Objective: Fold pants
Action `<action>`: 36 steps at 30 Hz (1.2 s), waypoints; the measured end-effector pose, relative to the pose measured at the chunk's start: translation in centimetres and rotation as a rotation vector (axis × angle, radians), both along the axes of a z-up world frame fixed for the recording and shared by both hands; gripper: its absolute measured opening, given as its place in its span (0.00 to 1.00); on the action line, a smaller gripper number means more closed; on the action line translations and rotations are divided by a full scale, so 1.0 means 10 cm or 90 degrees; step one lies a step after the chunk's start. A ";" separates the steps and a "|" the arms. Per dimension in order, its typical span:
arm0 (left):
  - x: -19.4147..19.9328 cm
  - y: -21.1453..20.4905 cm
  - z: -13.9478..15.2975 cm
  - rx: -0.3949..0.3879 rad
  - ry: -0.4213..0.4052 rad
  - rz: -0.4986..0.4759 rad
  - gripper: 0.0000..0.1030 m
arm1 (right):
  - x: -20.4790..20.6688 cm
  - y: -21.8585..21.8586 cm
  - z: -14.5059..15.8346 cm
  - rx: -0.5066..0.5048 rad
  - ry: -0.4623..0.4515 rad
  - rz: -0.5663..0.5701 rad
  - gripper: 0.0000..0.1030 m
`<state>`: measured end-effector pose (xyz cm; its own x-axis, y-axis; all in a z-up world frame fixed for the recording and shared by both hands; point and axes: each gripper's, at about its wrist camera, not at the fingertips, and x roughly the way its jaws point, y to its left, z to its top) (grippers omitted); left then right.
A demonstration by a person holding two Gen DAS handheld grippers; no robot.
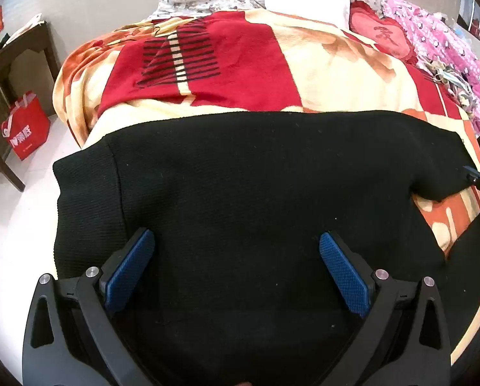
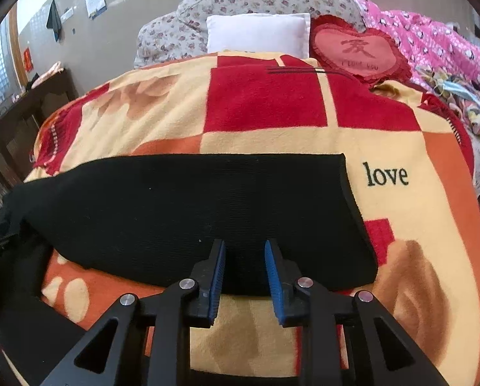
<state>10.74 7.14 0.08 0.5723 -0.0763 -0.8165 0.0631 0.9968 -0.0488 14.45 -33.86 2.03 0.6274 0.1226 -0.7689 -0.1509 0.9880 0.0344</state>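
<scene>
Black knit pants (image 1: 240, 167) lie spread flat across a red, cream and orange blanket (image 1: 320, 64) on a bed. My left gripper (image 1: 236, 236) hovers over the near part of the pants, its blue pads wide apart and holding nothing. In the right wrist view one pant leg (image 2: 175, 209) runs left to right and ends beside the word "love". My right gripper (image 2: 244, 243) sits at this leg's near edge. Its jaws stand a little apart, with black cloth showing in the gap and the pads off it.
At the head of the bed are a white pillow (image 2: 259, 33), a red heart cushion (image 2: 355, 48) and a pink quilt (image 2: 439, 48). A red bag (image 1: 24, 128) stands on the white floor by a dark wooden table (image 1: 2, 74), left of the bed.
</scene>
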 end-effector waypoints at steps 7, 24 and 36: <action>0.00 -0.02 -0.01 0.005 0.002 0.002 0.99 | 0.01 -0.01 -0.01 -0.005 0.000 0.000 0.24; -0.45 0.47 0.72 0.047 -0.168 -0.103 0.99 | 0.01 -0.02 -0.01 -0.004 0.000 -0.001 0.24; 0.15 1.30 0.45 -0.011 -0.107 -0.179 0.93 | 0.01 -0.05 -0.02 0.008 0.001 -0.001 0.25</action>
<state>12.25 20.14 4.57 0.6528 -0.2637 -0.7101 0.3450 0.9381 -0.0312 14.58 -34.32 1.84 0.6263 0.1311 -0.7685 -0.1487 0.9877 0.0472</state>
